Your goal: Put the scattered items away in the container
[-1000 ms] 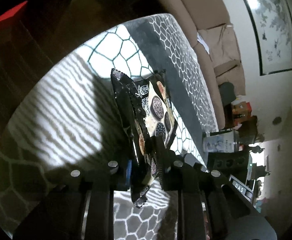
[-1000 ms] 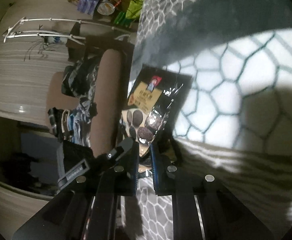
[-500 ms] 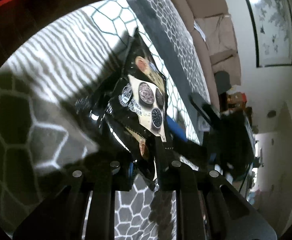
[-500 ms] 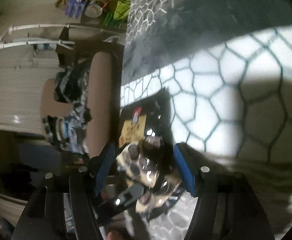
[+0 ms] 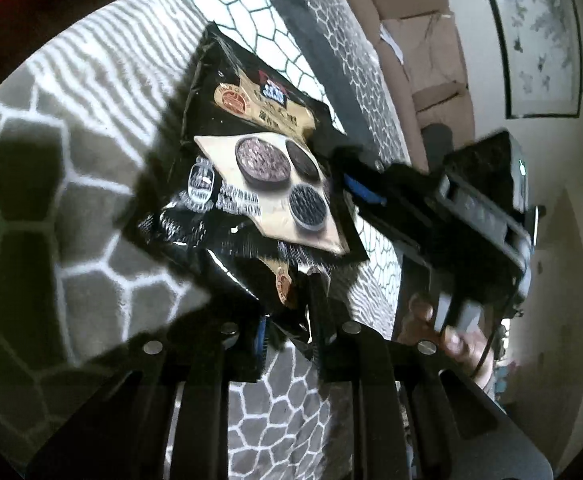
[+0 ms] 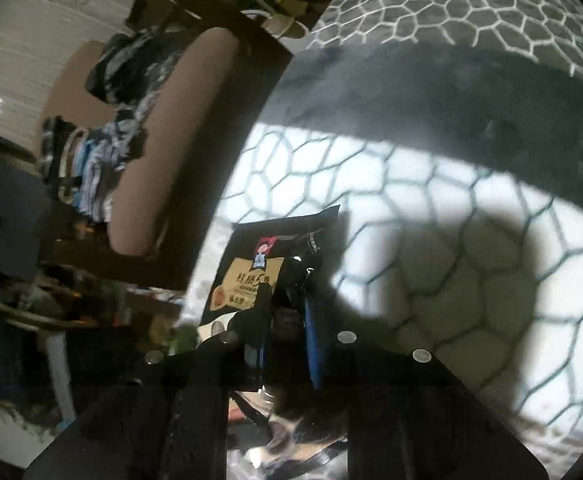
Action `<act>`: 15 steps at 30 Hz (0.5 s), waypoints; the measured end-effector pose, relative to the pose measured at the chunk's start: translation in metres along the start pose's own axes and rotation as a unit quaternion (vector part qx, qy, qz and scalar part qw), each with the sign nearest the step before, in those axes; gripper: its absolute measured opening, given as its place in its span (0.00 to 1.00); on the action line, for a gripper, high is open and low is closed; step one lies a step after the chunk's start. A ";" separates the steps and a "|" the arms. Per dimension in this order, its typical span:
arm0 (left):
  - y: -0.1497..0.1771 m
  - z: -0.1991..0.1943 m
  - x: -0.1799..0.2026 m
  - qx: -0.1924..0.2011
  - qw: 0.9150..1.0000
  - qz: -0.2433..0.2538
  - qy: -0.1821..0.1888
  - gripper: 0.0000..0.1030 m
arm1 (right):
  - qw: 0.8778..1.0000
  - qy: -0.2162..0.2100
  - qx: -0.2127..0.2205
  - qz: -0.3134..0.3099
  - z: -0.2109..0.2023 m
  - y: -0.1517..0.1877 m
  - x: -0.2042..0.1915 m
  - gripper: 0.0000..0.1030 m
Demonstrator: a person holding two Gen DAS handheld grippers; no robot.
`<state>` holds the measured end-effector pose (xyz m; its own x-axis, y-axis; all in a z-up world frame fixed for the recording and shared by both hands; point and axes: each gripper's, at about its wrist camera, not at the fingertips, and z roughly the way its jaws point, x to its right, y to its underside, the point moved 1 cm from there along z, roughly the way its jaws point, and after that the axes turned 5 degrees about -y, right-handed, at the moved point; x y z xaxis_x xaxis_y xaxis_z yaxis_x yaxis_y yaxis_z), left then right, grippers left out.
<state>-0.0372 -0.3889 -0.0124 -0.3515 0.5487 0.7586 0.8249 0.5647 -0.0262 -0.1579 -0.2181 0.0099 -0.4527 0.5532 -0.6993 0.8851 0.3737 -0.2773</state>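
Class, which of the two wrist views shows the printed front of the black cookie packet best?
The left wrist view: the cookie packet fills the middle, its label and pictured cookies plain. The right wrist view shows only its upper label, the rest hidden behind the right gripper closed on it.

One black cookie packet (image 5: 267,184), two claws, one patterned rug (image 5: 71,152), one framed picture (image 5: 531,36).

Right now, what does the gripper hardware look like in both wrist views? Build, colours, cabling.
Both are matte black. The left gripper and right gripper each have two flat finger bars with silver round bolt heads and blue pads on the inner faces. The left view shows the right unit's boxy black body, a small green light, a dark cable, and the person's hand on its handle. No sleeve visible.
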 end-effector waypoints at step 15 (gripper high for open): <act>0.030 0.009 0.040 -0.050 0.993 0.058 -0.085 0.09 | 0.993 0.110 0.046 -0.017 -0.127 0.070 0.025 0.09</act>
<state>-0.0301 -0.3443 0.0111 -0.3145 0.7080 0.6323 0.9011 0.4322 -0.0357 -0.1211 -0.0833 0.0570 -0.4862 0.6948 -0.5300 0.8704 0.3312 -0.3643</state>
